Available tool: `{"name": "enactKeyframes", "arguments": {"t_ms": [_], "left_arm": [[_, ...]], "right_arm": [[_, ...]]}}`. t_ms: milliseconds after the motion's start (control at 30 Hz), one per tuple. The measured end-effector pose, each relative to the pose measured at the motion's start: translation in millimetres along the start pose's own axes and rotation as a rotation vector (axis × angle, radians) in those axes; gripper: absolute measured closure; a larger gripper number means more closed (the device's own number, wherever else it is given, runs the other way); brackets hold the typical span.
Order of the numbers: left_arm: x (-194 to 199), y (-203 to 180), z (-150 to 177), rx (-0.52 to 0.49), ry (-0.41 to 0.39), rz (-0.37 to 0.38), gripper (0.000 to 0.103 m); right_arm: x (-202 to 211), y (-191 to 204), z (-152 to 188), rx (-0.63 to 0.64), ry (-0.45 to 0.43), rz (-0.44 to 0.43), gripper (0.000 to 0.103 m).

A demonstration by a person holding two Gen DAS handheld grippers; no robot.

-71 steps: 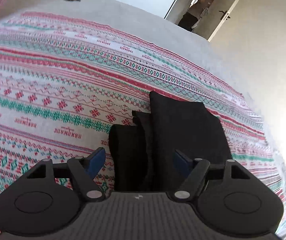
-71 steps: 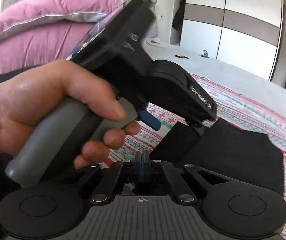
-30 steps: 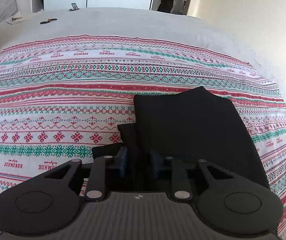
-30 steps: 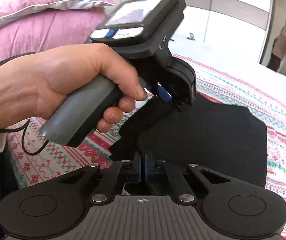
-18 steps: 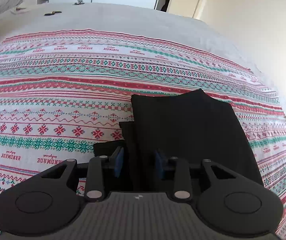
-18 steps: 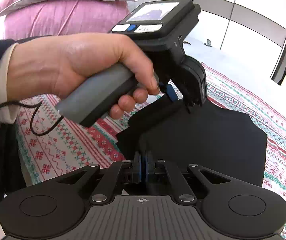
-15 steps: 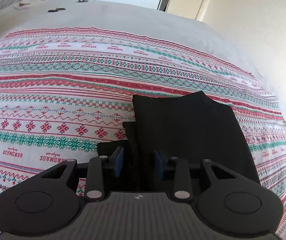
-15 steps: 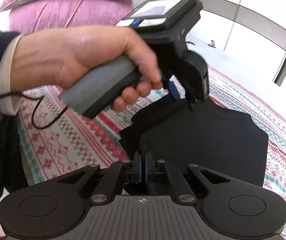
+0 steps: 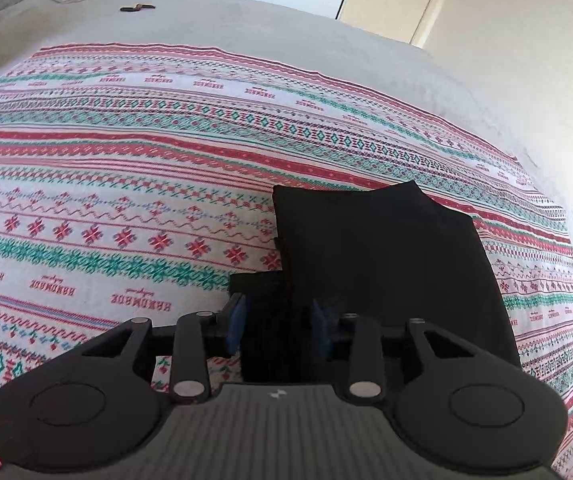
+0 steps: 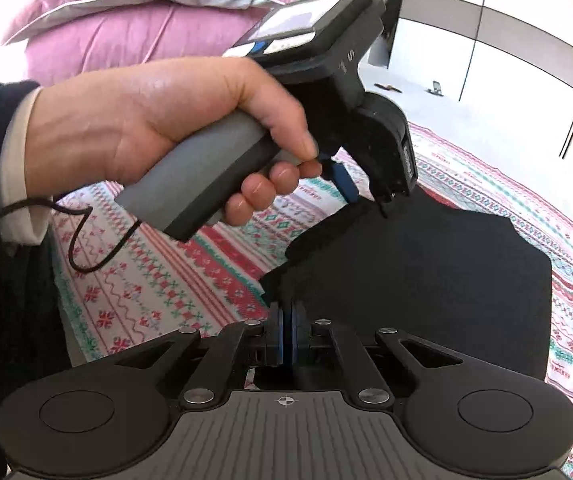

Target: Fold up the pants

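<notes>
Patterned red, green and white blanket [image 9: 134, 184] covers the near part of a grey bedspread [image 9: 246, 20]. Pink pillows [image 10: 134, 12] stacked at the head. White wardrobe [image 10: 526, 28] beyond the bed.

The patterned blanket [image 9: 134, 184] lies bare to the left of and beyond the folded pants [image 9: 386, 264], giving open passage there. In the right wrist view, the hand [image 10: 158, 128] holding the left gripper [image 10: 366, 196] blocks the pants' left edge.

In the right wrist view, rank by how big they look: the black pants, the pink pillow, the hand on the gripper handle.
1. black pants
2-3. pink pillow and hand: alike; the hand is nearer the camera.
</notes>
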State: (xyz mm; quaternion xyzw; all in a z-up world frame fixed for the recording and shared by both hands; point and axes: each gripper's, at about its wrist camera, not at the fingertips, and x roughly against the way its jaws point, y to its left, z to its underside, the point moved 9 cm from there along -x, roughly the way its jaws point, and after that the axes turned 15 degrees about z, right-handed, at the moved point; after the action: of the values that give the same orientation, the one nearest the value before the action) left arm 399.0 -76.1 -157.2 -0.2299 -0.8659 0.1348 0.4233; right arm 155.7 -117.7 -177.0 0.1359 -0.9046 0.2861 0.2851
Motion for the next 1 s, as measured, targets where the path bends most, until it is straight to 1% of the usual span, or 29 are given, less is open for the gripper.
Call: {"name": "enactKeyframes", "arguments": {"t_ms": [67,167,233,300,400,433,500,533,567,600,633,667,700,733,767,800,867,900,967,1000], "left_arm": [[1.1,2.7,0.7,0.002,0.001,-0.005,0.066],[2.6,7.1,1.6,0.017,0.001,-0.014,0.066],[4.2,10.1,1.2,0.031,-0.003,-0.023,0.066],[6.4,13.1,0.9,0.043,-0.005,-0.025,0.065],[7.5,16.2,2.7,0.051,-0.002,-0.035,0.059],[7.6,16.8,3.4,0.054,-0.001,-0.038,0.056],[8.6,17.7,4.5,0.062,0.001,-0.034,0.053],[9.2,18.7,5.0,0.068,0.005,-0.032,0.05],[10.6,19.7,5.7,0.074,0.009,-0.032,0.045],[12.4,20.6,6.6,0.081,0.01,-0.034,0.042],[14.3,22.2,7.0,0.088,0.008,-0.036,0.039],[15.4,24.0,6.8,0.097,0.005,-0.035,0.037],[17.2,26.1,7.0,0.113,0.0,-0.026,0.036],[18.1,27.5,7.5,0.135,-0.003,-0.012,0.033],[18.3,28.7,8.5,0.158,-0.003,0.006,0.03],[17.7,29.4,10.3,0.182,0.001,0.026,0.03],[13.8,27.9,14.9,0.2,0.017,0.045,0.03],[11.1,26.9,17.7,0.203,0.025,0.048,0.03],[5.6,24.1,22.8,0.205,0.039,0.059,0.03],[3.2,22.2,25.0,0.209,0.044,0.066,0.03]], "right_arm": [[-1.2,1.5,-0.7,-0.012,-0.004,-0.002,0.098],[1.3,-0.3,-10.2,-0.096,-0.04,-0.021,0.098],[0.5,0.9,-15.1,-0.119,-0.051,-0.031,0.098],[-2.5,6.1,-15.6,-0.096,-0.047,-0.035,0.098],[-10.3,14.3,-8.9,-0.05,-0.002,-0.049,0.097],[-12.2,15.2,-6.3,-0.031,0.012,-0.048,0.093],[-12.1,11.7,-4.0,-0.031,0.02,-0.058,0.092],[-9.2,7.1,-4.7,-0.031,0.027,-0.075,0.089],[-5.3,2.3,-6.3,-0.04,0.023,-0.098,0.083],[2.0,-6.8,-10.2,-0.07,0.012,-0.123,0.078],[10.1,-18.7,-14.7,-0.116,-0.001,-0.151,0.064],[17.0,-30.5,-19.0,-0.158,-0.018,-0.169,0.045],[25.4,-49.3,-24.4,-0.217,-0.051,-0.166,0.037],[29.6,-65.3,-27.6,-0.265,-0.078,-0.14,0.034],[30.7,-87.5,-28.9,-0.322,-0.089,-0.1,0.034],[27.5,-110.1,-26.6,-0.394,-0.074,-0.062,0.034],[16.1,-152.9,-14.7,-0.549,-0.006,-0.001,0.034],[9.3,-171.7,-6.3,-0.613,0.036,0.046,0.034],[-5.4,-206.6,15.4,-0.716,0.135,0.176,0.034],[-9.9,-216.9,23.9,-0.744,0.165,0.212,0.034]]}}
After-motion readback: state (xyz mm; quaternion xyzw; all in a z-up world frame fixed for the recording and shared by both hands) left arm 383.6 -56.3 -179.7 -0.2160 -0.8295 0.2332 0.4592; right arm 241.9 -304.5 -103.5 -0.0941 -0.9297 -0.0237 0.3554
